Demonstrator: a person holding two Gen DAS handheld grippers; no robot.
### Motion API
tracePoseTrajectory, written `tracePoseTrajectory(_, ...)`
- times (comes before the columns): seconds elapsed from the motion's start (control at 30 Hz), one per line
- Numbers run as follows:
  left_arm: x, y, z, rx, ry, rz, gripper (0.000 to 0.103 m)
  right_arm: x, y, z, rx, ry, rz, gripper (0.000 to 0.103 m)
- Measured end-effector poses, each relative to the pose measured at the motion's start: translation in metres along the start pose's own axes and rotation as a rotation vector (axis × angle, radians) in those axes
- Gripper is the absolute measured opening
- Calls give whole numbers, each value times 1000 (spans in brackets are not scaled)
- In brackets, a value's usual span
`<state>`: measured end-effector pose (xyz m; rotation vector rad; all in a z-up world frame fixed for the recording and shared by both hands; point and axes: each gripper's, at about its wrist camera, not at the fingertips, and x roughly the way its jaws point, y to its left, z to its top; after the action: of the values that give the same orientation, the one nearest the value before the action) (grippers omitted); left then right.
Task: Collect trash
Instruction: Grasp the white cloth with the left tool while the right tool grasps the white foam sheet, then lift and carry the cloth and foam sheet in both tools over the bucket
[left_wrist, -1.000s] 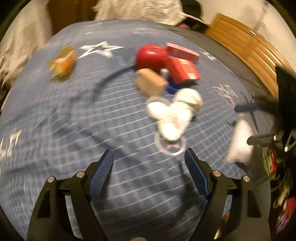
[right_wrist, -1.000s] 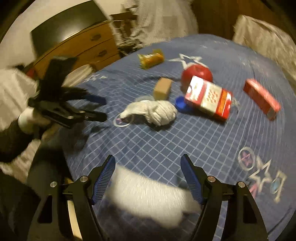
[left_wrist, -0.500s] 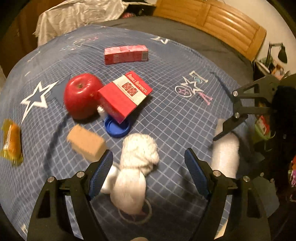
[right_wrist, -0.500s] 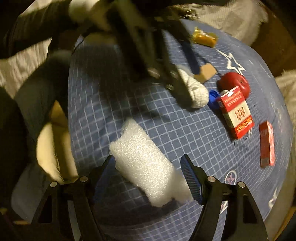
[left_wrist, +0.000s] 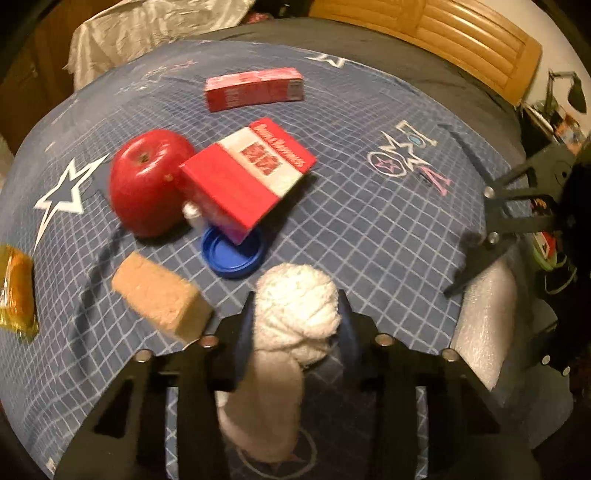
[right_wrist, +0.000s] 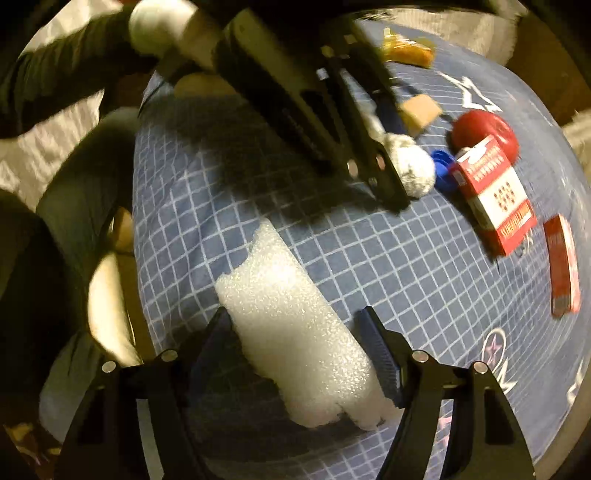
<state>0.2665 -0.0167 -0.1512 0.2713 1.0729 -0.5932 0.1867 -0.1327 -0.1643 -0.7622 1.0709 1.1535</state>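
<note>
A white knotted cloth wad (left_wrist: 297, 295) lies on the blue checked bed cover (left_wrist: 369, 240). My left gripper (left_wrist: 295, 306) points down over it; its jaws are closing and both blue pads press the wad's sides. The right wrist view shows the same wad (right_wrist: 413, 173) at the left gripper's tips. A white foam piece (right_wrist: 295, 332) lies near the cover's edge. My right gripper (right_wrist: 291, 314) straddles it with jaws closing; its left pad is at the foam and a small gap shows at the right fingertip.
Beyond the wad lie a blue lid (left_wrist: 229, 262), a red and white box (left_wrist: 247, 181), a red apple (left_wrist: 147, 181), a tan block (left_wrist: 159, 295), a long red box (left_wrist: 255, 88) and an orange wrapper (left_wrist: 14, 288). A wooden headboard (left_wrist: 461, 40) stands behind.
My left gripper swung over the wad and drew its jaws in around it. My right gripper rolled and sank over the foam piece, jaws narrowing slightly.
</note>
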Motion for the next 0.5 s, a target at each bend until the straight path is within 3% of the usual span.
tracePoseTrajectory(0.13, -3, -4, -7, -28, -41, 35, 37, -9, 2, -15, 100, -94, -46, 66)
tracePoseTrajectory(0.23, -13, -8, -12, -68, -90, 60, 36, -18, 3, -31, 245, -212, -82, 64)
tracePoseTrajectory(0.5, -75, -17, -38, -227, -298, 155, 36, -40, 11, -69, 639, -537, -190, 58)
